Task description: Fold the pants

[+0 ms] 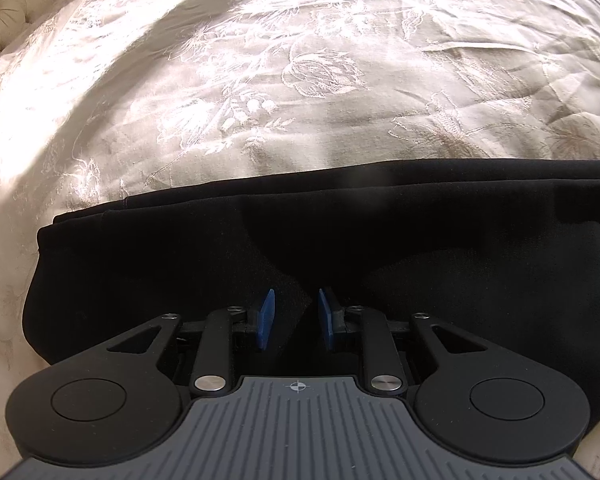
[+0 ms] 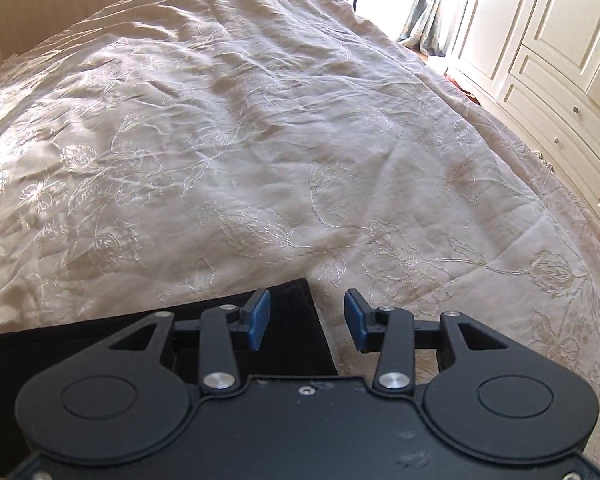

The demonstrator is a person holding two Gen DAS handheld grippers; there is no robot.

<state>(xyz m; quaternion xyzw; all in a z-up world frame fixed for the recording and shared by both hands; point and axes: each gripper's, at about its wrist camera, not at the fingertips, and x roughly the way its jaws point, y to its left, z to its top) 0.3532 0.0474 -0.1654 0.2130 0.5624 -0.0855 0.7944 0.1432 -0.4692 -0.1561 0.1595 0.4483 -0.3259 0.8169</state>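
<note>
Left fingers (image 1: 266, 312) are clamped on a pants (image 1: 460, 248) fold; right gripper (image 2: 307, 320) is held apart over their corner.

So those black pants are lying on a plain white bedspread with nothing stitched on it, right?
Not quite. The black pants do lie on the bedspread, but it is not plain: it is cream, with flowers and leaves stitched all over it. Both wrist views show the pattern.
</note>
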